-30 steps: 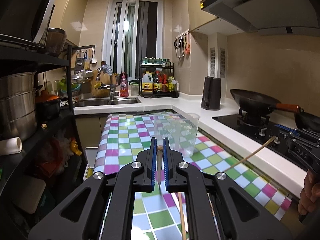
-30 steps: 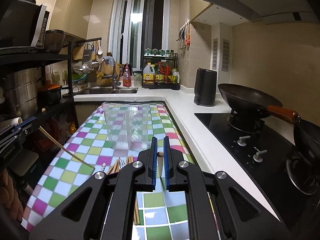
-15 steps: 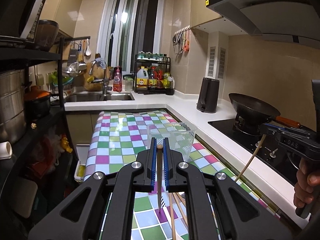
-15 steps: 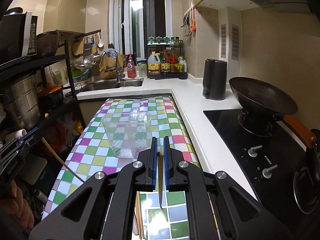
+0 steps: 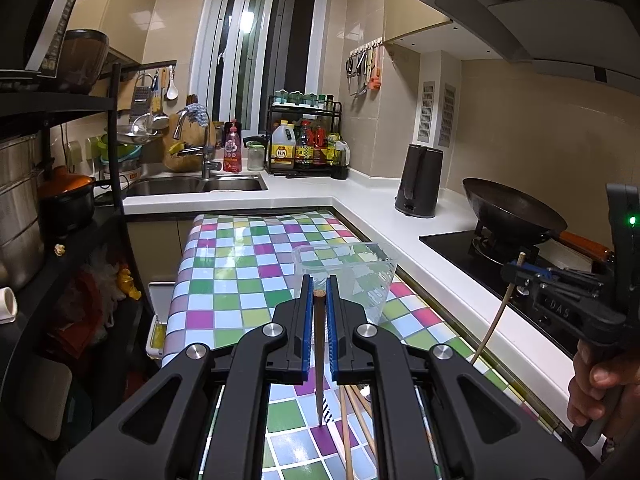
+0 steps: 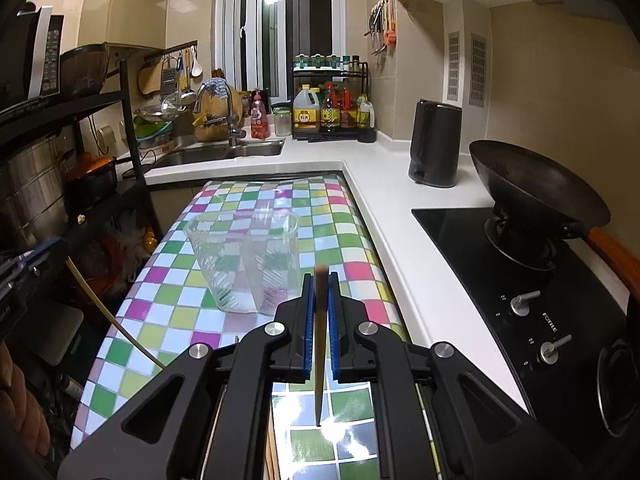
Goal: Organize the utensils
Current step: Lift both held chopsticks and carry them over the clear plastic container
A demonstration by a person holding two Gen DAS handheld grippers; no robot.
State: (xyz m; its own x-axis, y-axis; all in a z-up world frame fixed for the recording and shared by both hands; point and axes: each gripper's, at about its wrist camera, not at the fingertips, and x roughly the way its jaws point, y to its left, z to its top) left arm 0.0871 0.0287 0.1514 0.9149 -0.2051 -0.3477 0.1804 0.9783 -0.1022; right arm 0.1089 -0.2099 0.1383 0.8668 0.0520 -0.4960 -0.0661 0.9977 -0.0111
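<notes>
Now my left claw (image 5: 319, 300) pinches one chopstick (image 5: 319, 360) and my right claw (image 6: 320, 284) pinches another chopstick (image 6: 319, 352), both pointing tip-down. Just ahead of both claws stands the clear cup (image 6: 244, 260) on the tabletop (image 6: 168, 300), a bit nearer my right one.

Checkered tablecloth (image 5: 240, 280): pink, green, yellow, white squares. Clear ribbed container (image 6: 248, 264). Blue gripper pads (image 5: 307, 332). Black wok (image 6: 536, 188), orange-brown handle.
</notes>
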